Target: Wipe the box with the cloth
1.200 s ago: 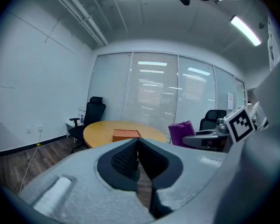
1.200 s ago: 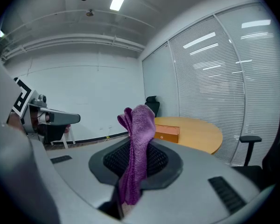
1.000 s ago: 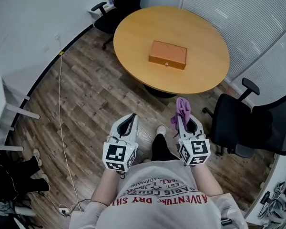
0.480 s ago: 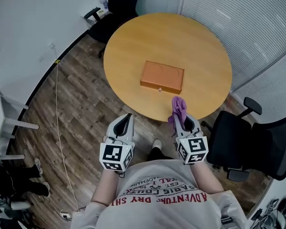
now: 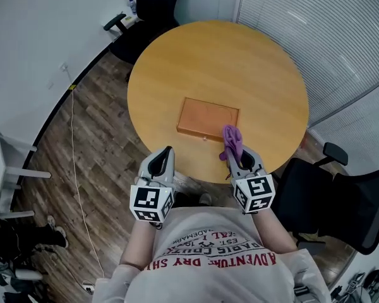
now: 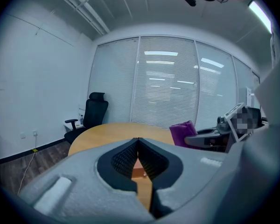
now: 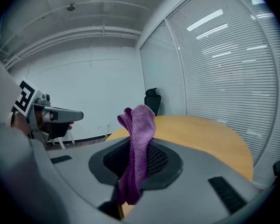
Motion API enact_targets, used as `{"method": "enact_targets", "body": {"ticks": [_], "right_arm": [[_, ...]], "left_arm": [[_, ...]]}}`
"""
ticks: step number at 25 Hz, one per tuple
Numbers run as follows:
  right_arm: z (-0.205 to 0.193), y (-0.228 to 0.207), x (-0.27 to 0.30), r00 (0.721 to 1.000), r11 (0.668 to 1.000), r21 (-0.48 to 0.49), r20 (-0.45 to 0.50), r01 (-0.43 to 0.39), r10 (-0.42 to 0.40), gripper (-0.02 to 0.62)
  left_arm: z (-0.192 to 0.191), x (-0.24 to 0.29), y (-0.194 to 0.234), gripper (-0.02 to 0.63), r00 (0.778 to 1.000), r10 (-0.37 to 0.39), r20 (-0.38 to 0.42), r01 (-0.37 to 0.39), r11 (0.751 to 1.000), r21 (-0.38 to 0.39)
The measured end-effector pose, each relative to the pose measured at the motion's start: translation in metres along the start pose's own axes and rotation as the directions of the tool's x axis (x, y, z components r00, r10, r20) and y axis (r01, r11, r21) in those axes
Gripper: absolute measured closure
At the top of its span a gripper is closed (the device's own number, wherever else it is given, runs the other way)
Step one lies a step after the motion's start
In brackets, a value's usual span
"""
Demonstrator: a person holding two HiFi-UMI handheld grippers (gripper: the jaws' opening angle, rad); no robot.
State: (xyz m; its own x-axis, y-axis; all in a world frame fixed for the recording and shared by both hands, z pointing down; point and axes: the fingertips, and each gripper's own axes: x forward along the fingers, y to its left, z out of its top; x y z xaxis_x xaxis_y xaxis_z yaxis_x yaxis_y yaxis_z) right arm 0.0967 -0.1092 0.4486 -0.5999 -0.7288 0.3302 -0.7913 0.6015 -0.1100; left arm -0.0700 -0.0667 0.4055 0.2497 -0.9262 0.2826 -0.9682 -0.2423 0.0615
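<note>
**Cloth pinched in right gripper, held at the box's near corner; left gripper shut and empty**

Head view: orange box [image 5: 208, 118] lies flat on the round wooden table [image 5: 196, 55], lid down, in the table's 6 o'clock half and back from the rim. Nothing else is on the tabletop.

Right gripper [image 5: 235, 150] sits at about 5 o'clock from the box, over the near table edge, pointing toward 12. Its jaws are clamped on the purple cloth [image 5: 232, 141]. In the right gripper view the cloth runs up between the two pads, bunches above the tips and hangs a short way below them. In the head view the cloth's top overlaps the box's 5 o'clock corner. Cannot tell if it touches the box or is above it.

Left gripper [image 5: 167, 151] is at about 7 o'clock from the box, at the table rim, also pointing toward 12. In the left gripper view the jaws are pressed together at the tips with nothing between them. A strip of orange shows through the gap lower down.

The grippers are side by side and apart, marker cubes toward the person's torso.

Black office chair [image 5: 150, 2] at the table's 11 o'clock, by the wall. Second black chair [image 5: 341, 197] at 4 o'clock. Wood-plank floor [image 5: 101, 131], white cable [image 5: 72, 144] running along it at 8 o'clock. Closed blinds [image 5: 328, 30] from 1 to 3 o'clock.
</note>
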Motion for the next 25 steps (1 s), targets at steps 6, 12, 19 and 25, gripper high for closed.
{"method": "enact_targets", "body": {"ticks": [6,12,19,25], "right_arm": [[0.011,-0.015,0.036,0.999,1.000,-0.020,-0.042,0.022,-0.022,0.528],[0.018,-0.018,0.077,0.996,0.999,-0.010,-0.074,0.048,-0.049,0.528],[0.028,-0.003,0.133,0.993,0.995,-0.089,-0.108,0.038,-0.048,0.528],[0.020,-0.002,0.188,0.972,0.987,-0.153,-0.216,0.057,-0.090,0.528]], "left_arm": [[0.008,0.035,0.015,0.597,0.999,-0.032,-0.015,0.032,0.999,0.013],[0.011,0.068,0.036,0.597,0.995,-0.093,-0.031,0.094,0.995,0.026],[0.007,0.100,0.083,0.597,0.988,-0.137,-0.069,0.138,0.990,0.015],[-0.009,0.123,0.122,0.597,0.980,-0.156,-0.125,0.156,0.988,-0.012]]}}
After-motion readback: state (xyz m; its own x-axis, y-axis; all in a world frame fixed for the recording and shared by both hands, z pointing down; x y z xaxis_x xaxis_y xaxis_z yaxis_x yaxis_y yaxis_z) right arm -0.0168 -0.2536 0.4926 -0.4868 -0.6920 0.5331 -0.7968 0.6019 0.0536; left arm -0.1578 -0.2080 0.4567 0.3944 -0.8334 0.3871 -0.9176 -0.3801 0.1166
